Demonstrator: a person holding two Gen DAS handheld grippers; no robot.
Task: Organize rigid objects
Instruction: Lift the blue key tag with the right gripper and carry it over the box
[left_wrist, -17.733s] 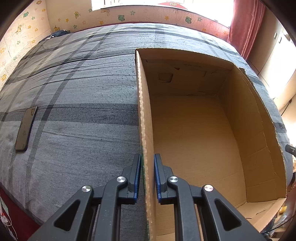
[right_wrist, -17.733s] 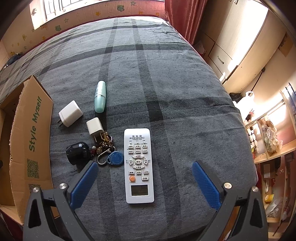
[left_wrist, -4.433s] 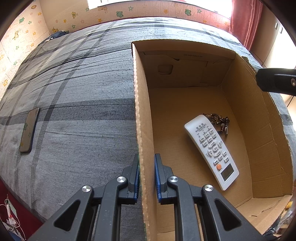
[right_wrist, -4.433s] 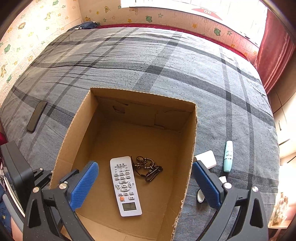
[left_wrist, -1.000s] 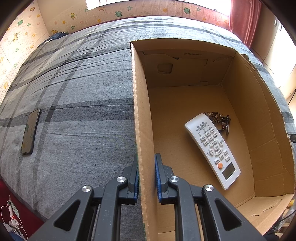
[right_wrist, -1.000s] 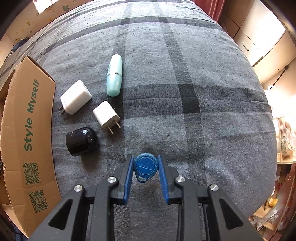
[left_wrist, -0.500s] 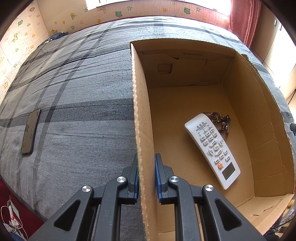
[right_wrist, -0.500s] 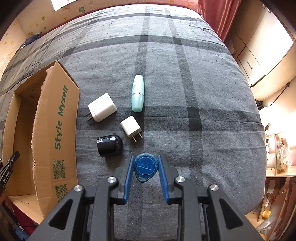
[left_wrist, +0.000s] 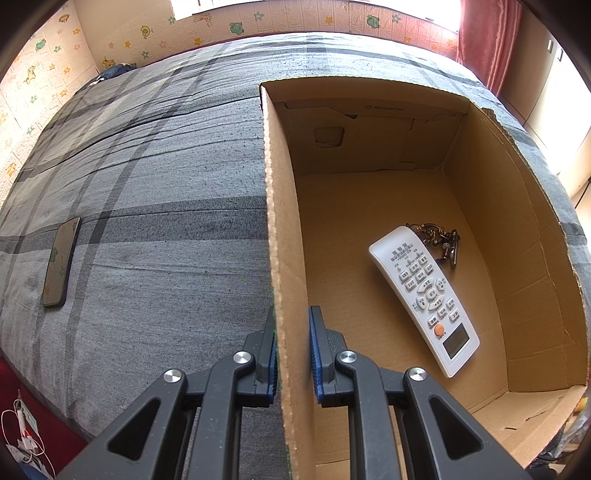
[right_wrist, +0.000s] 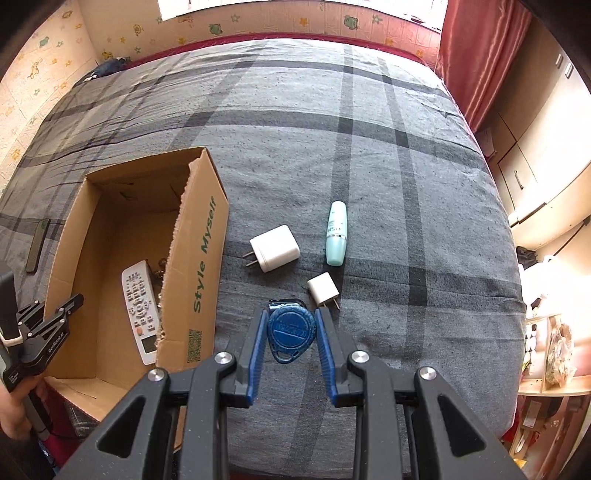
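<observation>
Right hand-held gripper (right_wrist: 291, 334) clamped on a blue teardrop-shaped plastic key fob (right_wrist: 291, 331), held clear above the grey plaid bed cover (right_wrist: 388, 166). Left hand-held gripper (left_wrist: 292, 349) closed on the near side wall of the open brown cardboard box (left_wrist: 284, 229), one blue pad on each face of the wall. Inside the box, on its floor: a white remote control with an orange button (left_wrist: 424, 299), lying diagonally, and a dark bunch of keys with a metal clip (left_wrist: 439, 240) touching the remote's far end. The right wrist view shows the box to the left of the held fob, its tall printed flap standing between the fob and the box interior. Loose on the bed cover beyond the fob: a large white wall charger (right_wrist: 274, 248), a small white plug adapter (right_wrist: 324, 290), a pale green tube-shaped bottle (right_wrist: 336, 233), and a black glossy object (right_wrist: 284, 302) mostly hidden behind the fob. The small adapter lies just beside the right pad's tip. A dark flat phone (left_wrist: 61, 262) lies on the bed cover well apart from the box, on its far left.
</observation>
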